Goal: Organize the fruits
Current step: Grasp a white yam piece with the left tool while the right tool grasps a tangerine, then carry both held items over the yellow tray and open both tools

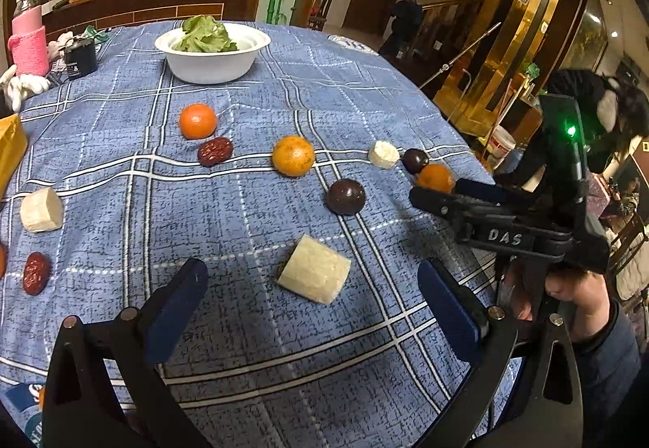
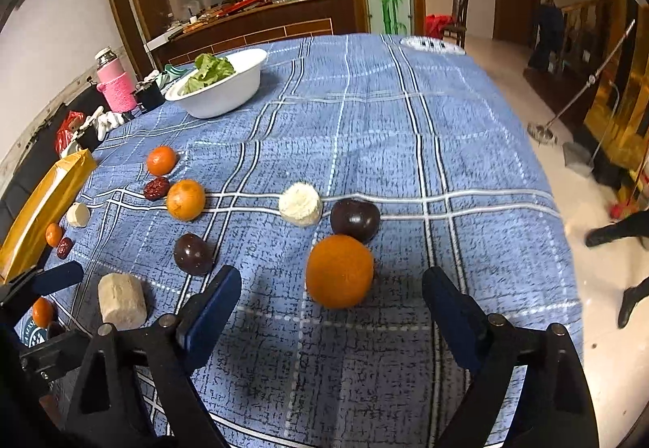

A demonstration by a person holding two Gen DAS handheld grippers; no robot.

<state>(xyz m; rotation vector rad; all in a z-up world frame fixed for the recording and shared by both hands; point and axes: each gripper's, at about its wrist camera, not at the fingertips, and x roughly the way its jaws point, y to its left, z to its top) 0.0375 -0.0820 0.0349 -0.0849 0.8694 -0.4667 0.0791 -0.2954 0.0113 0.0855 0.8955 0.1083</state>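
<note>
Fruit lies scattered on the blue checked tablecloth [image 1: 251, 326]. My left gripper [image 1: 312, 267] is open and hangs low over a pale banana chunk [image 1: 320, 277], which sits between its spread fingers without touching the pads. In the right wrist view my right gripper [image 2: 332, 275] is open around an orange [image 2: 340, 277], with clear gaps on both sides. Just beyond that orange lie a dark plum [image 2: 355, 220] and a second banana chunk [image 2: 300, 203]. Further left are another plum [image 2: 193, 254], two oranges [image 2: 185, 199] [image 2: 161, 160] and a red date [image 2: 156, 188].
A white bowl [image 1: 211, 72] of lettuce stands at the back. A pink bottle [image 1: 28, 38], a black cup [image 1: 80, 58] and a yellow box [image 2: 44, 208] line the left side. The table edge [image 2: 568, 245] drops off to the right, where someone's feet [image 2: 612, 233] stand on the floor.
</note>
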